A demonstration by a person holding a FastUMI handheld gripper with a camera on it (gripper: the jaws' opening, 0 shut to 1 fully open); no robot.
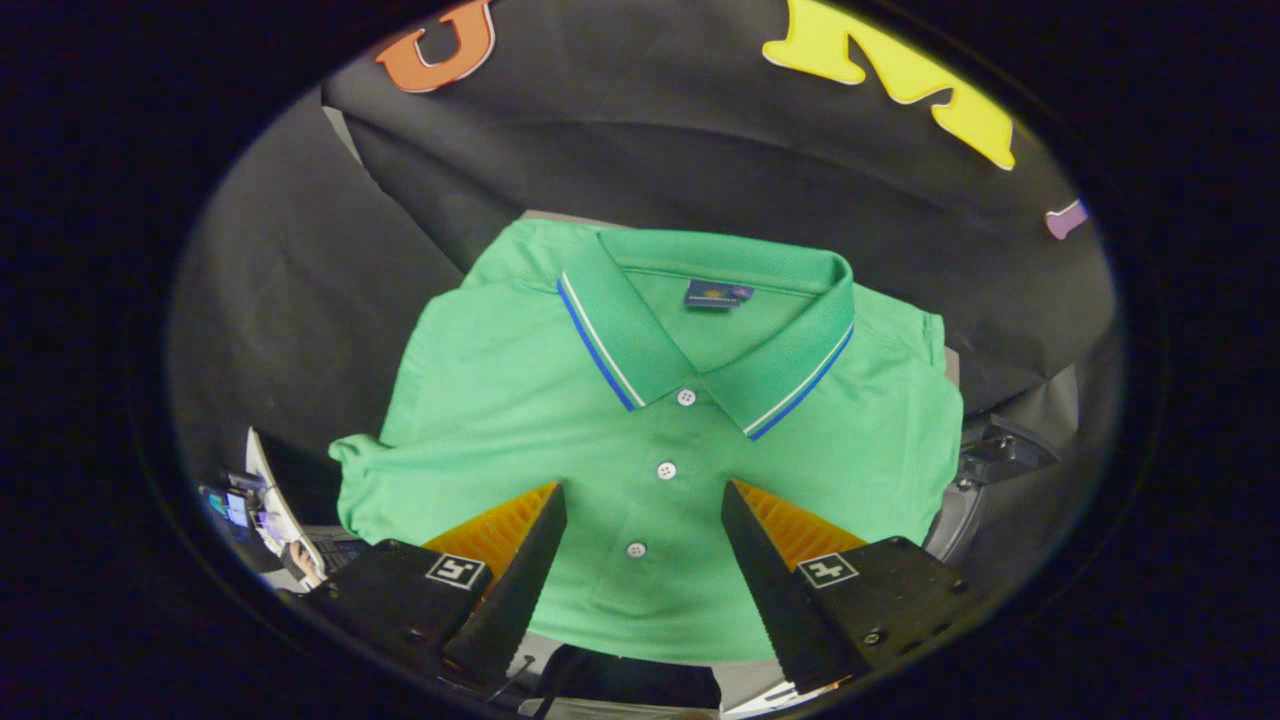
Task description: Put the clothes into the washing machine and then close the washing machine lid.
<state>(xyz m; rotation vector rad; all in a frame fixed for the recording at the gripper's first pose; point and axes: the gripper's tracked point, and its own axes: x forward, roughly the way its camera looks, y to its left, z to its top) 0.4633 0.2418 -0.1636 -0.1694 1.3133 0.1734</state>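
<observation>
Backdrop: black cloth wall [700, 150] hangs behind and to both sides of the scene, creased where two panels meet on the far left.
Surface: pale tabletop [560, 216] shows as thin slivers past the far edge of the garment and at its near hem.
Garment: green short-sleeved polo shirt of fine knit fabric [560, 400] lies flat and face up, neatly folded, collar at the far end and hem at the near end.
Collar: green fold-down collar [620, 330] is spread open, its edge trimmed with a white and a blue stripe; a small dark label sits inside the neck.
Placket: three white buttons [665, 470] run in a line from the collar point toward the near hem, all fastened.
Sleeves: left sleeve is folded in and ends in a bunched cuff at the near left; right side is folded straight along its edge.
Gripper: two-finger gripper [645, 520] has its fingers spread wide, with nothing held between them.
Shirt and fingers: shirt front lies between and beyond the fingertips; the lowest button sits in the gap, the middle button just ahead of it. Whether the tips touch the fabric I cannot tell.
Right side: grey curved machine part [990, 460] sits just past the shirt's right edge.
Near left: cluttered desk items [250, 500], too small to identify.
</observation>
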